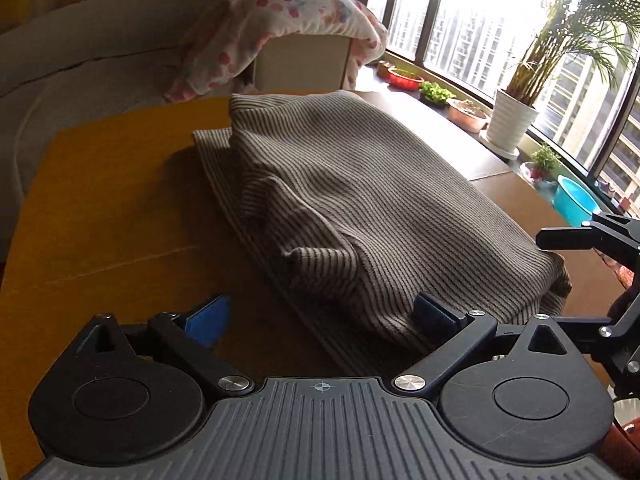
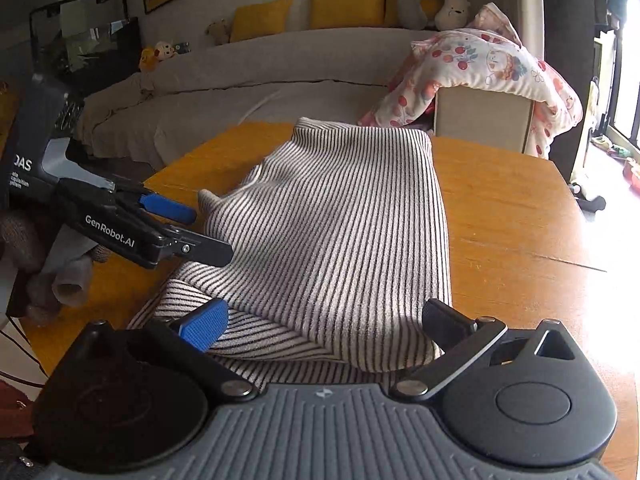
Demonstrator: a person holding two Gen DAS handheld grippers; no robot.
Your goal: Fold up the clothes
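Lying folded, striped garment (image 2: 344, 224) on table (image 2: 512, 216).

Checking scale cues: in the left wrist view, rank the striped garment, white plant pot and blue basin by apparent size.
1. striped garment, by far the largest
2. white plant pot
3. blue basin, partly hidden, so close to the pot and unsure

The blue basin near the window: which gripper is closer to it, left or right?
Right. The right gripper reaches in at the striped garment's window side, just before the blue basin. The left gripper is at the garment's near edge, farther away.
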